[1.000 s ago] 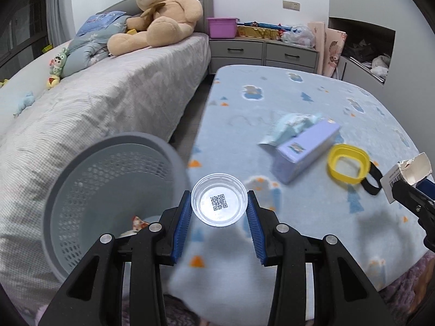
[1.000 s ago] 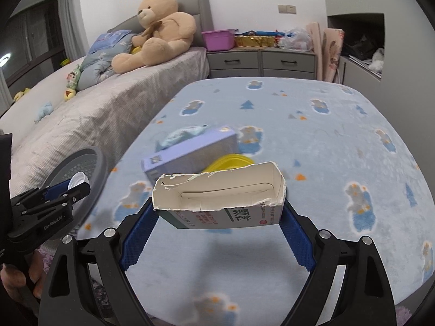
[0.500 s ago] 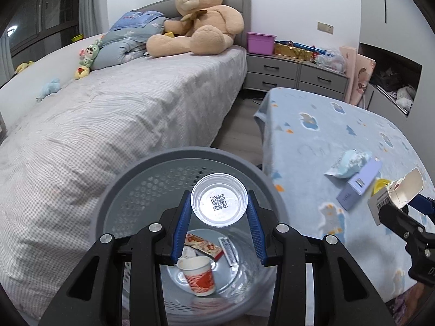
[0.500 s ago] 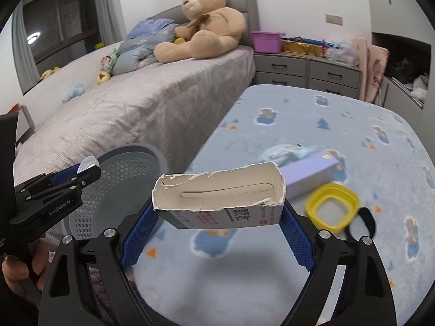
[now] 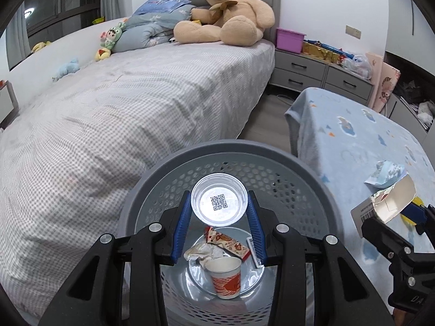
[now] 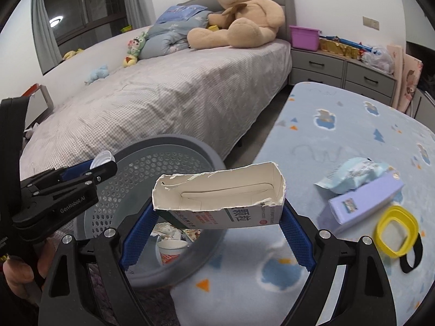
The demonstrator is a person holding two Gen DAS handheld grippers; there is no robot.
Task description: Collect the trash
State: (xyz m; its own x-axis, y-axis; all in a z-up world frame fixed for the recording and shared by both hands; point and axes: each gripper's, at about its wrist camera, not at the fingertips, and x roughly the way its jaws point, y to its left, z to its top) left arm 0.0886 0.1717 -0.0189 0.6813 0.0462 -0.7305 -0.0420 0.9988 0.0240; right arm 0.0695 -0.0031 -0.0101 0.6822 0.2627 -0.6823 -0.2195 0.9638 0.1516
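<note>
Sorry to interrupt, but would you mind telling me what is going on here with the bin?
A person is collecting trash with a handheld tool in each hand. The left tool grips a small clear plastic cup above the grey mesh bin, which already holds a paper cup and wrappers. The right tool holds a torn cardboard box near the bin's rim. A purple box, a blue packet and a yellow ring lie on the blue blanket.
</note>
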